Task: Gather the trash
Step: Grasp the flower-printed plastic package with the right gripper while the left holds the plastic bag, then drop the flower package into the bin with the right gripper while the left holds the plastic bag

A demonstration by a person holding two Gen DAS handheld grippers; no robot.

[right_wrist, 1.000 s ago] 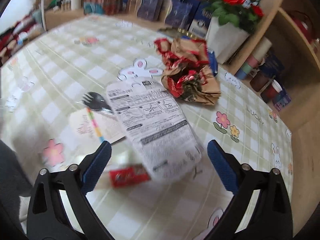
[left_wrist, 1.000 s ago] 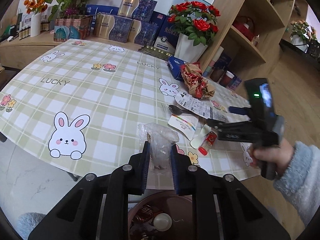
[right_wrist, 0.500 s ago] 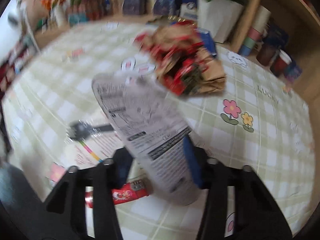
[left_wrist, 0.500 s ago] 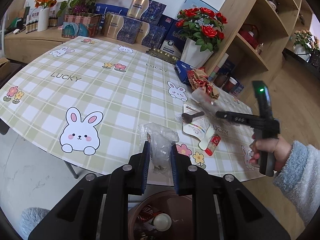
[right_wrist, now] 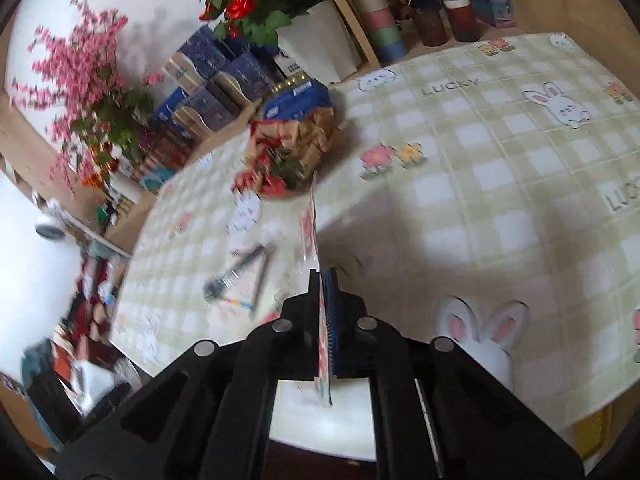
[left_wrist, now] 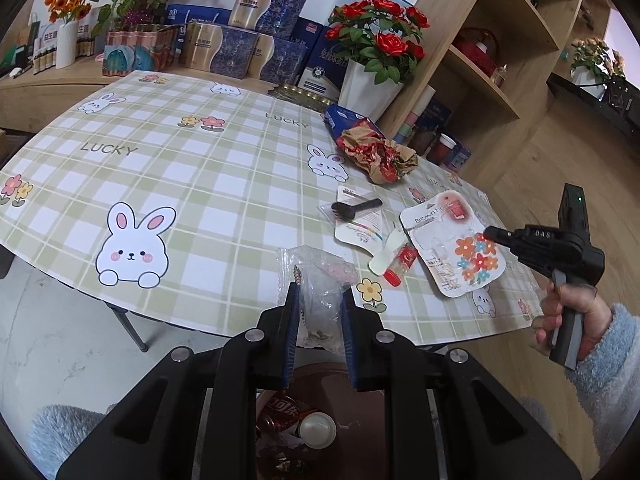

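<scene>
White card packaging printed with orange and blue flowers (left_wrist: 452, 248) is lifted above the checked green-and-white counter (left_wrist: 200, 184), its edge pinched tight in the closed right gripper (left_wrist: 486, 234), which a hand (left_wrist: 576, 320) in a fluffy blue sleeve holds. Clear crumpled plastic bag (left_wrist: 324, 280) sits clamped between the narrow blue pads of the left gripper (left_wrist: 320, 320), above a brown round bin (left_wrist: 296, 424) with a red can inside. On the counter lie a black plastic fork (left_wrist: 352, 209), a small red tube (left_wrist: 400, 266) and crumpled brown-and-red paper (left_wrist: 380, 156)
</scene>
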